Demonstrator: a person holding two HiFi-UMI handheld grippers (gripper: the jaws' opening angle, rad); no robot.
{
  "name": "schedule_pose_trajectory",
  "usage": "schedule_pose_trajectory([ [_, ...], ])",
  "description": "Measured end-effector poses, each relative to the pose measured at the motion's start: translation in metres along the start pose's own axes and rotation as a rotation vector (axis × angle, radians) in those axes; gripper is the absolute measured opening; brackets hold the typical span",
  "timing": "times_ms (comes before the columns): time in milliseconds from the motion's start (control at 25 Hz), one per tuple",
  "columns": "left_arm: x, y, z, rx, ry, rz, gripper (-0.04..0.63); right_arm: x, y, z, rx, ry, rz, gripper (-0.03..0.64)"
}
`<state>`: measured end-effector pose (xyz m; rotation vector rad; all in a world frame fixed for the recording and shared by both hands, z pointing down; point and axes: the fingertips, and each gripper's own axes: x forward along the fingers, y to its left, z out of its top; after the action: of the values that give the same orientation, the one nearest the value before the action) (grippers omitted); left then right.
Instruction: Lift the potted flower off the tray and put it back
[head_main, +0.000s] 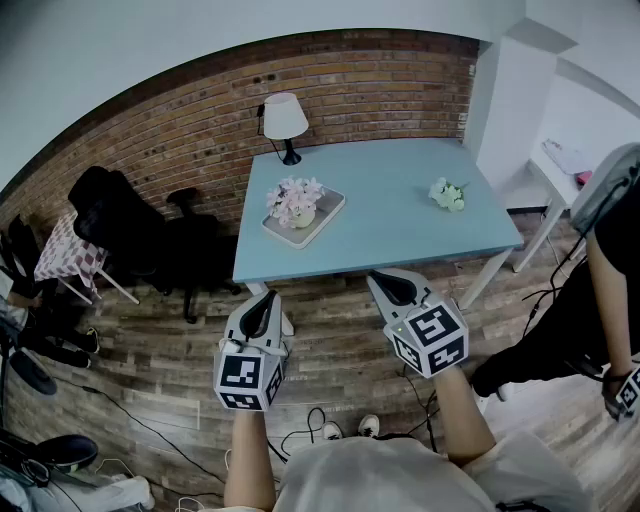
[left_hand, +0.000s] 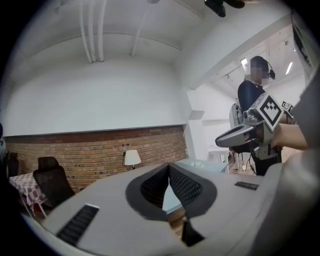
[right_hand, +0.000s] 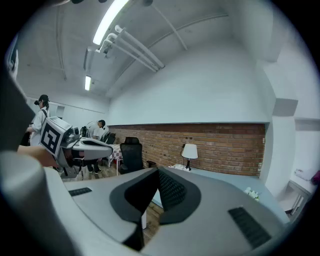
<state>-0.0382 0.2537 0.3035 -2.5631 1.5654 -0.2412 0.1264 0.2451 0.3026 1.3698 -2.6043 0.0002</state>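
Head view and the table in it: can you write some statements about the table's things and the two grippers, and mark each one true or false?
1. The potted flower stands on the tray. True.
2. The left gripper holds the potted flower. False: its jaws are shut on nothing, and it is on the near side of the table, away from the flower.
3. The lamp stands at the table's far edge, by the brick wall. True.
4. The small white bunch lies on the tray. False: it lies on the bare table, to the right of the tray and apart from it.
5. The right gripper has its jaws wide open. False: they are together, with nothing between them.
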Motion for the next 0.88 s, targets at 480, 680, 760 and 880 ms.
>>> schedule_pose_trajectory([
  [480,0.021,-0.011,-0.003,0.016,0.02,-0.007,0.031,0.007,-0.029,0.0,0.087,-0.052,0.003,0.02],
  [680,0.032,-0.007,-0.009,0.009,0.03,0.004,0.031,0.016,-0.038,-0.005,0.087,-0.045,0.009,0.02],
  [760,0.039,-0.004,-0.01,0.006,0.027,0.01,0.031,0.022,-0.042,-0.006,0.07,-0.042,0.014,0.02],
  [880,0.051,0.0,-0.012,0.007,0.026,0.01,0.031,0.034,-0.046,-0.009,0.054,-0.034,0.029,0.02],
])
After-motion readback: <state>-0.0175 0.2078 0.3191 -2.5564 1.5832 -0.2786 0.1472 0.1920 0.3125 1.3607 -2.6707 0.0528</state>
